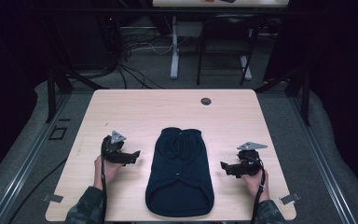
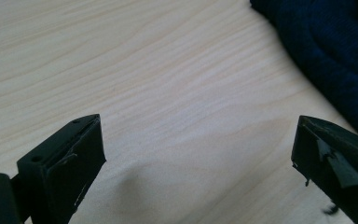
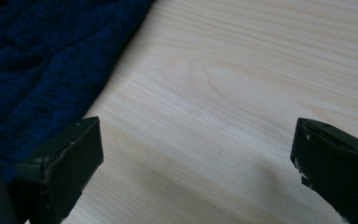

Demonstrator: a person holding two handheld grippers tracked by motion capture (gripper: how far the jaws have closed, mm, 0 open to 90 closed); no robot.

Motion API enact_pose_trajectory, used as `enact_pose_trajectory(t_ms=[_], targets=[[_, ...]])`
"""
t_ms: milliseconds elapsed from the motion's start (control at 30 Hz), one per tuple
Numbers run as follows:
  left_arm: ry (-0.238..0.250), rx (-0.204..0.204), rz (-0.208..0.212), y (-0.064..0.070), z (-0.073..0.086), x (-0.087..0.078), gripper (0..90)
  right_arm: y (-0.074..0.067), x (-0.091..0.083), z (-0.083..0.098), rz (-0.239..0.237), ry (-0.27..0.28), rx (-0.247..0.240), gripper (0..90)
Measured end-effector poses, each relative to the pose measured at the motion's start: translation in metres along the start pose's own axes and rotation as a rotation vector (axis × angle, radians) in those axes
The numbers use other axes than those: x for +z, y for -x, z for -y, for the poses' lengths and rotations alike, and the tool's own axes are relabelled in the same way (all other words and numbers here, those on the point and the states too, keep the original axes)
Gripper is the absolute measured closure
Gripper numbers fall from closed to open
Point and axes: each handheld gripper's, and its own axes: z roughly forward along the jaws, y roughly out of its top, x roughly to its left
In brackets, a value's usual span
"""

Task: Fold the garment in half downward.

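Item: dark navy knitted garment [image 1: 180, 172], one piece, lying flat on the wooden bench [image 1: 135, 107], at the centre of its near half. Long axis runs from the person's edge toward the far edge; the wider, rounded end lies nearest the person, the narrower end farther off. Knit texture shows in both gripper views [image 2: 326, 56] [image 3: 37, 65].

Left tool [image 1: 133, 156]: held in the left hand [image 1: 106, 169], resting low on the bench just left of the garment, pointing right toward its edge. Jaws stand wide apart, nothing between them but bare wood. The fabric edge lies ahead and toward its right-hand jaw.

Right tool [image 1: 224, 166]: held in the right hand [image 1: 254, 183], low on the bench to the right of the garment, pointing left toward it. Jaws likewise spread, empty. Fabric edge lies ahead, beside its left-hand jaw.

Relation: garment sits between the two tools, each facing a long side at about mid-length, apart from the cloth. Neither is clearly nearer; the left looks marginally closer.

Judgement: each tool needs a short inward move to reach its side edge.

Other: round grommet hole [image 1: 206, 101] at the far edge.
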Motion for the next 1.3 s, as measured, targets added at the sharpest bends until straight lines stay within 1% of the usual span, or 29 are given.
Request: enact_pose_trajectory(t_ms=[33, 67, 133, 200, 267, 300, 333, 400, 433, 500, 533, 567, 600, 667, 700, 733, 767, 833, 867, 900, 933, 967, 1033, 1100, 1133, 1167, 1200, 1233, 1300], targets=[[-0.010, 0.000, 0.013, 0.000, -0.001, 0.000, 2.2, -0.001, 0.001, -0.002, -0.003, 0.004, 0.001, 2.3], [-0.004, 0.001, 0.016, 0.000, -0.001, 0.001, 2.5, -0.004, 0.001, -0.006, -0.002, -0.014, -0.032, 2.5], [-0.016, 0.011, 0.033, 0.003, -0.003, 0.002, 2.5, -0.006, 0.002, -0.007, -0.003, -0.017, -0.034, 2.5], [-0.018, -0.004, 0.071, 0.004, -0.007, 0.004, 1.9, -0.008, 0.003, -0.013, -0.015, -0.018, -0.036, 2.6], [-0.014, -0.015, 0.099, 0.006, -0.017, 0.007, 2.0, -0.012, 0.007, -0.024, 0.000, -0.005, -0.027, 8.4], [-0.014, -0.015, 0.099, 0.006, -0.017, 0.007, 2.0, -0.012, 0.007, -0.024, 0.000, -0.005, -0.027, 8.4], [-0.013, -0.019, 0.121, 0.006, -0.026, 0.009, 2.3, -0.013, 0.010, -0.034, -0.018, -0.015, -0.030, 8.1], [-0.010, -0.018, 0.128, 0.006, -0.031, 0.011, 2.3, -0.015, 0.016, -0.045, -0.036, -0.021, -0.036, 8.6], [-0.012, -0.031, 0.152, 0.007, -0.040, 0.015, 2.5, -0.016, 0.020, -0.050, -0.041, -0.020, -0.036, 8.7], [-0.013, -0.033, 0.156, 0.008, -0.044, 0.019, 2.3, -0.019, 0.031, -0.061, -0.069, -0.034, -0.033, 9.4], [-0.019, -0.031, 0.158, 0.009, -0.049, 0.022, 2.3, -0.019, 0.031, -0.061, -0.069, -0.034, -0.033, 9.4], [-0.026, -0.022, 0.157, 0.011, -0.053, 0.026, 2.2, -0.022, 0.042, -0.072, -0.076, -0.063, -0.049, 9.6], [-0.035, -0.021, 0.163, 0.013, -0.057, 0.030, 2.2, -0.022, 0.042, -0.072, -0.076, -0.063, -0.049, 9.6], [-0.047, -0.016, 0.171, 0.015, -0.064, 0.036, 2.2, -0.027, 0.053, -0.081, -0.082, -0.075, -0.054, 12.8], [-0.058, -0.031, 0.186, 0.019, -0.070, 0.042, 3.0, -0.031, 0.061, -0.090, -0.087, -0.088, -0.053, 15.3], [-0.058, -0.031, 0.186, 0.019, -0.070, 0.042, 4.2, -0.031, 0.061, -0.090, -0.087, -0.088, -0.053, 15.3], [-0.069, -0.021, 0.190, 0.019, -0.074, 0.044, 5.6, -0.034, 0.068, -0.098, -0.088, -0.119, -0.056, 17.5], [-0.072, -0.016, 0.195, 0.024, -0.083, 0.050, 7.5, -0.037, 0.074, -0.106, -0.075, -0.133, -0.068, 18.9], [-0.072, -0.016, 0.195, 0.024, -0.083, 0.050, 9.1, -0.038, 0.076, -0.110, -0.070, -0.135, -0.063, 20.0], [-0.087, -0.001, 0.195, 0.027, -0.089, 0.056, 10.3, -0.038, 0.079, -0.114, -0.069, -0.129, -0.061, 21.0], [-0.103, -0.004, 0.204, 0.029, -0.091, 0.059, 11.0, -0.038, 0.081, -0.118, -0.070, -0.131, -0.060, 21.9], [-0.103, -0.004, 0.204, 0.029, -0.091, 0.059, 11.4, -0.038, 0.081, -0.118, -0.070, -0.131, -0.060, 21.9], [-0.123, 0.005, 0.198, 0.032, -0.095, 0.069, 12.6, -0.039, 0.088, -0.124, -0.068, -0.144, -0.049, 23.6], [-0.154, 0.001, 0.212, 0.034, -0.097, 0.080, 12.0, -0.042, 0.100, -0.128, -0.053, -0.177, -0.066, 32.5], [-0.161, -0.008, 0.214, 0.035, -0.097, 0.084, 12.1, -0.043, 0.104, -0.128, -0.039, -0.189, -0.069, 32.9], [-0.178, -0.005, 0.212, 0.038, -0.097, 0.092, 12.7, -0.044, 0.108, -0.127, -0.046, -0.199, -0.064, 33.6], [-0.188, 0.002, 0.211, 0.040, -0.097, 0.095, 14.0, -0.044, 0.110, -0.127, -0.040, -0.219, -0.056, 35.1], [-0.200, 0.014, 0.205, 0.042, -0.096, 0.097, 15.1, -0.043, 0.113, -0.126, -0.054, -0.228, -0.049, 35.9], [-0.202, 0.015, 0.196, 0.044, -0.096, 0.099, 19.4, -0.042, 0.115, -0.125, -0.057, -0.230, -0.045, 38.7]])
